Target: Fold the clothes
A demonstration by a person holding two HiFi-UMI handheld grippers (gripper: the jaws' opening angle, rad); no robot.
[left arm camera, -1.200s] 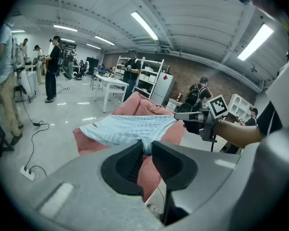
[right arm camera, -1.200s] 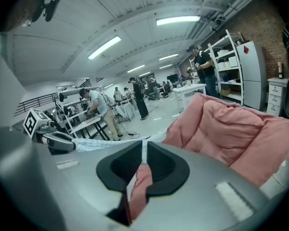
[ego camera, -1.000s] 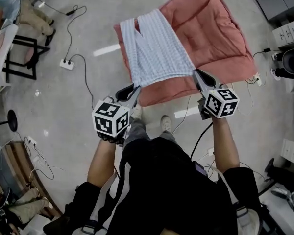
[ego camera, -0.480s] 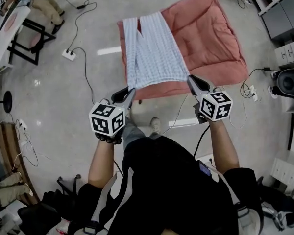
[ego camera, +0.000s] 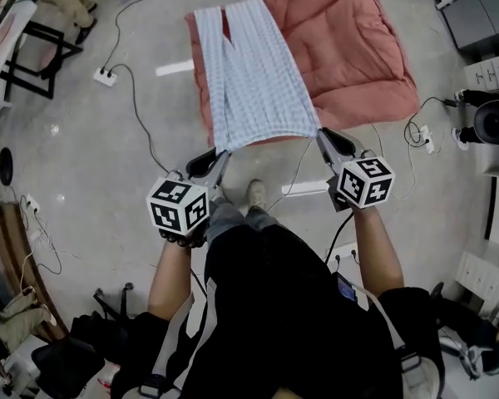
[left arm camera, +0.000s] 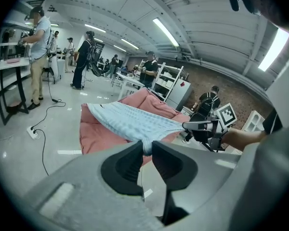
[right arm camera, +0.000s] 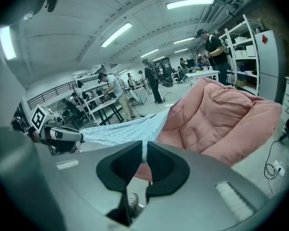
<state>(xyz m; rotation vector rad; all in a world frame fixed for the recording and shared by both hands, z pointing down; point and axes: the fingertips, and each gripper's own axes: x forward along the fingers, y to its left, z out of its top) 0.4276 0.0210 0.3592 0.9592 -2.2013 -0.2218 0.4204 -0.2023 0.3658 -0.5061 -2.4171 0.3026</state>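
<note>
A pair of light blue checked trousers (ego camera: pixel 254 73) lies stretched over a pink quilted mat (ego camera: pixel 349 48) on the floor, legs pointing away from me. My left gripper (ego camera: pixel 224 150) is shut on the near left corner of the waistband (left arm camera: pixel 147 147). My right gripper (ego camera: pixel 320 133) is shut on the near right corner (right arm camera: pixel 144 150). The waistband edge hangs taut between the two grippers, lifted off the mat's near edge. In the left gripper view the trousers (left arm camera: pixel 130 121) run back over the mat (left arm camera: pixel 94 136).
Cables and a power strip (ego camera: pixel 105 76) lie on the grey floor left of the mat. A black stool (ego camera: pixel 29 56) stands at the far left. Boxes and equipment (ego camera: pixel 486 115) sit at the right. My shoe (ego camera: pixel 255 194) shows below the waistband. People stand at benches in the background.
Both grippers have pulled back toward me with the waistband, dragging the trousers toward the mat's near edge. Their hold is unchanged.
</note>
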